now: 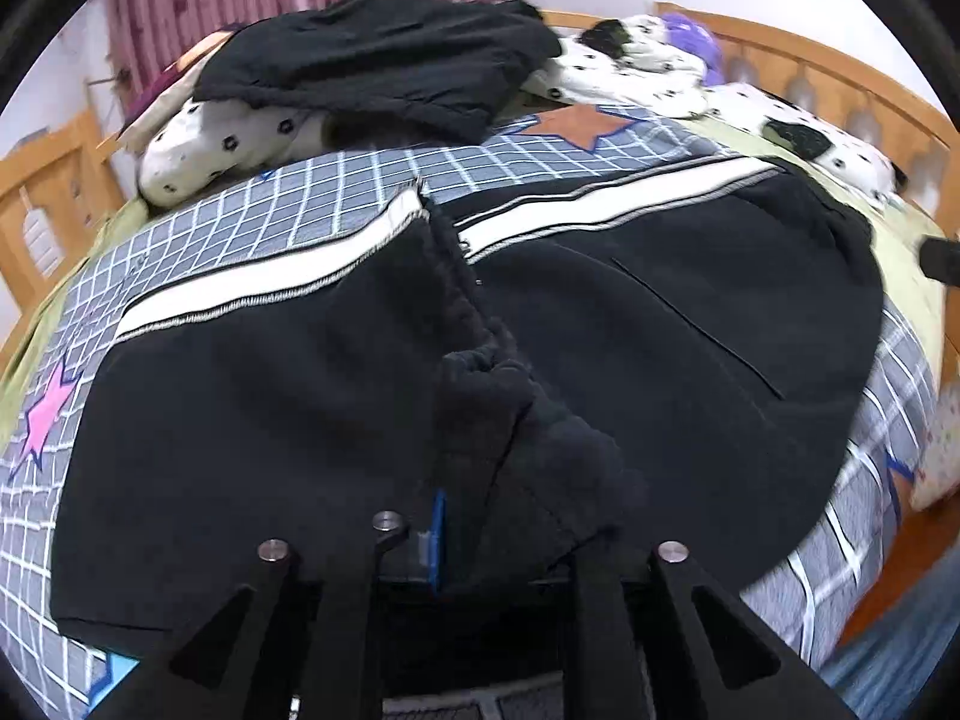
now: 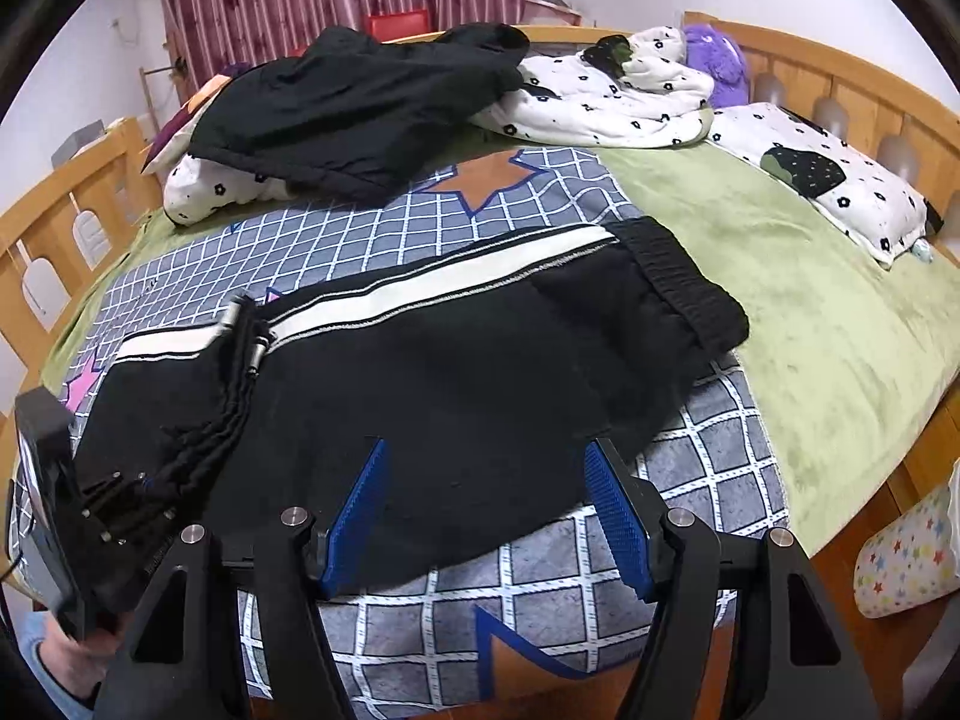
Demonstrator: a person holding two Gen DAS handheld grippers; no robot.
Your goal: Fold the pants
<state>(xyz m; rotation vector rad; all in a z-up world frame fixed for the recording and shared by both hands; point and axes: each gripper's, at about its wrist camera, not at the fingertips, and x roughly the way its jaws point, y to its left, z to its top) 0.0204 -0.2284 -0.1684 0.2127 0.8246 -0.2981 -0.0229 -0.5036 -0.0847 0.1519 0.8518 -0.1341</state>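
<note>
Counts:
- 1 pair of black fleece pants with a white side stripe (image 2: 456, 372), on the bed
- 1 other crumpled black garment (image 2: 360, 108), at the far end
- 1 grey grid-pattern blanket with star patches (image 2: 708, 438)
- 1 green bedsheet (image 2: 810, 312)
- 1 purple plush toy (image 2: 723, 60)
- 1 white pillow with coloured stars (image 2: 906, 552), off the bed's edge
- 2 two-finger grippers: left gripper (image 1: 498, 534), right gripper (image 2: 486, 516)

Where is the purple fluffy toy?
In the right wrist view, the purple toy sits at the far end of the bed, against the wooden headboard, right beside the white flowered blanket.
</note>
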